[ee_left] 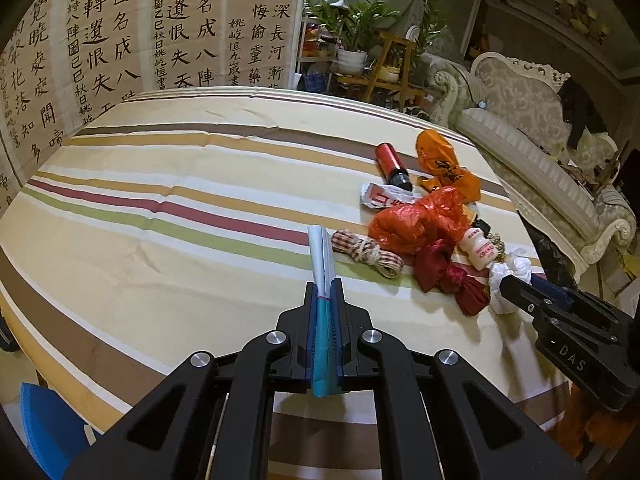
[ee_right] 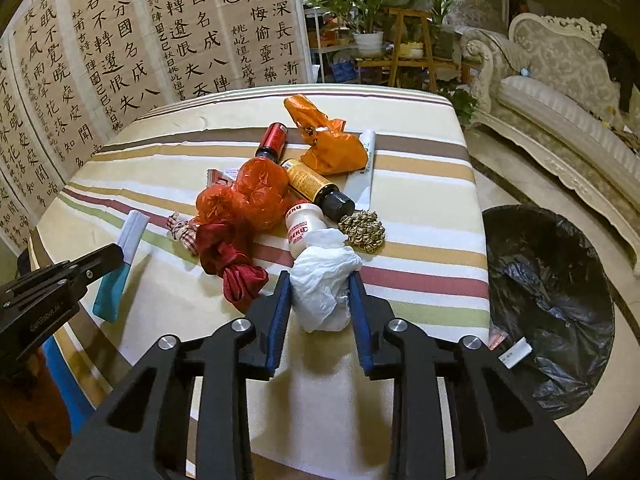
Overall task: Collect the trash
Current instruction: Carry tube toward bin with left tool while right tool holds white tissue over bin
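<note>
Left gripper (ee_left: 324, 300) fingers clamp a tube (ee_left: 322, 264); right gripper's (ee_right: 320, 292) apparently pinch white plastic (ee_right: 324, 284); only its view shows the bin (ee_right: 548, 304).

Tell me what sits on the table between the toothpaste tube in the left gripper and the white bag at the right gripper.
In the right wrist view, the checked ribbon and the dark red cloth lie between the toothpaste tube and the white bag.

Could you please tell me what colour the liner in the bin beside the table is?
Black; the bin liner shows best in the right wrist view.
</note>
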Motion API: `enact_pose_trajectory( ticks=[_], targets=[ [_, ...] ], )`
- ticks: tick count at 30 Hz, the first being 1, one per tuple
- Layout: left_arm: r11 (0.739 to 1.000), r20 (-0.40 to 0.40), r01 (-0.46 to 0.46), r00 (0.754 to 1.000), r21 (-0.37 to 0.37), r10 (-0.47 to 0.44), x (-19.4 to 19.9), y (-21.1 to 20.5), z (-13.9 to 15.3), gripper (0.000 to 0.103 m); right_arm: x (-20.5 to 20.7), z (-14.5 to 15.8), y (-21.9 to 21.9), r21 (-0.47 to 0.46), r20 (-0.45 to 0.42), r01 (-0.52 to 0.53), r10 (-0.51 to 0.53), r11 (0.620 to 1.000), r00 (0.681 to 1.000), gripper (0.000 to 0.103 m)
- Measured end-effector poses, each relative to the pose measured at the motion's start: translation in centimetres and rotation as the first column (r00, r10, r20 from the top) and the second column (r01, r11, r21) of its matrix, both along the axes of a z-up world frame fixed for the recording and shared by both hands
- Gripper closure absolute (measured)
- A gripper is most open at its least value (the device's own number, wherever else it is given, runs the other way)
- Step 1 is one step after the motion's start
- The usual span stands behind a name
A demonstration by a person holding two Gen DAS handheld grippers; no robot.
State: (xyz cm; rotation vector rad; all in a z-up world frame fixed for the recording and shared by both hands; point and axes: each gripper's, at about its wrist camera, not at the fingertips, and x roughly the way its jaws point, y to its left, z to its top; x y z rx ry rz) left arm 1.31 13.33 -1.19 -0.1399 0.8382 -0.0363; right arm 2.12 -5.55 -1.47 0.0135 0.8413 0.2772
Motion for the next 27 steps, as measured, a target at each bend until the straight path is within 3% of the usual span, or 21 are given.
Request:
enact_pose_trajectory(
  ticks=[6, 12, 19, 27],
  targets=[
    [0.999, 0.035, 0.040, 0.999, -0.009, -0.039, -0.6, -1.7, 0.8, 0.096, -1.4, 1.3, -1.2, -0.012, 0.060, 0.038, -0.038, 0.999, 0.997, 0.077],
    [0.992, 0.073, 0.121, 0.990, -0.020, -0.120, -1.0, -5.3, 1.9, 0.096, -2.6, 2.1, -5.1, -0.019, 0.098, 0.136, -0.134, 0.990, 0.986, 0.077],
    [0.969, 0.112, 0.247, 0.963, -0.019, -0.243, -0.7, -11.0, 2.7, 0.095, -3.3, 2.2, -11.1, -0.019, 0.105, 0.276, -0.272, 0.961, 0.956, 0.077],
    [0.933, 0.121, 0.359, 0.927, -0.017, -0.354, 0.9, -17.2, 2.8, 0.095, -3.6, 1.2, -15.5, -0.014, 0.096, 0.363, -0.360, 0.932, 0.928, 0.077]
  ],
)
